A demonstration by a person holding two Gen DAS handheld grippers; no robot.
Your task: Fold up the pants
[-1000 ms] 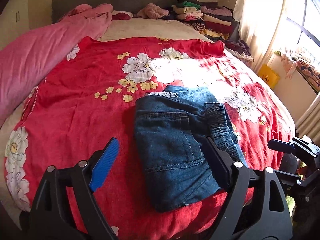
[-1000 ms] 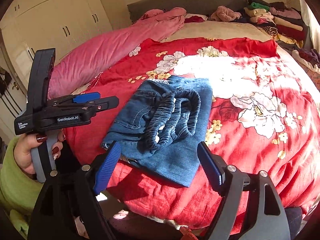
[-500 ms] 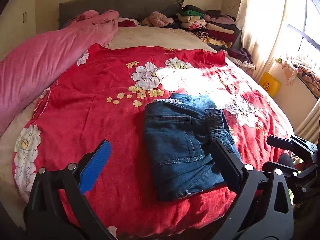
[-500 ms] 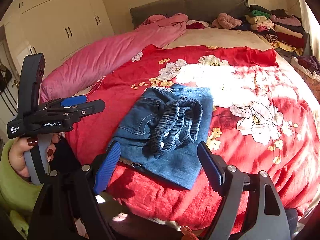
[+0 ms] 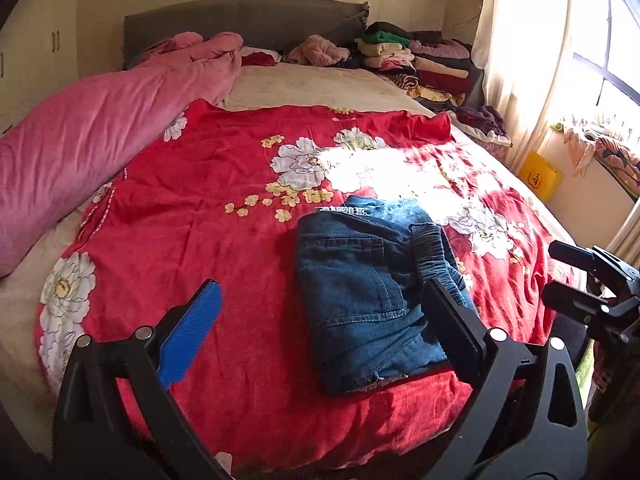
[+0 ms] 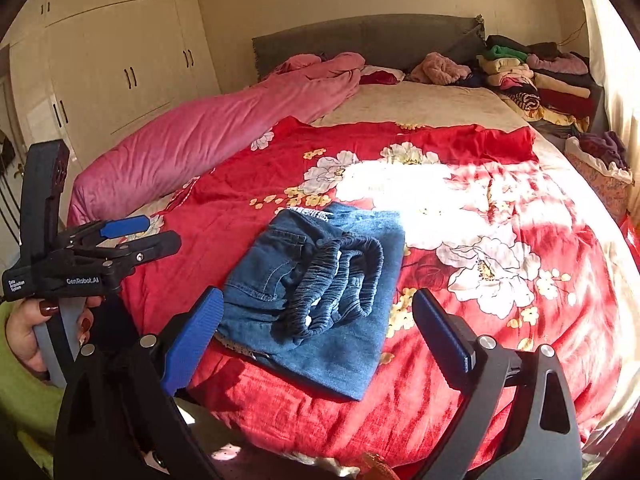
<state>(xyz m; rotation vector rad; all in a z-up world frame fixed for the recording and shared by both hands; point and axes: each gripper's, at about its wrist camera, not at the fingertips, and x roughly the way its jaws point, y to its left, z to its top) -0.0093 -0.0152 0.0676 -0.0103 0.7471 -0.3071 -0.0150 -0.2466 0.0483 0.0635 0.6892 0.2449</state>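
A pair of blue denim pants [image 5: 368,288] lies folded into a compact bundle on the red floral bedspread [image 5: 208,220], near the bed's front edge. Its elastic waistband sits on top, toward the right side. The pants also show in the right wrist view [image 6: 320,292]. My left gripper [image 5: 320,292] is open and empty, held back above the front edge of the bed. It shows from the side in the right wrist view [image 6: 156,232]. My right gripper [image 6: 316,304] is open and empty, also held back from the pants. Part of it shows in the left wrist view [image 5: 560,268].
A rolled pink duvet [image 5: 80,144] lies along the bed's left side. Stacks of folded clothes [image 5: 420,64] sit at the headboard's right. A curtained window [image 5: 560,60] is on the right, and cream wardrobes [image 6: 120,64] stand on the left.
Both grippers have drawn back from the bed, so the folded pants look smaller and farther away. The pants have not moved. Both grippers stay open.
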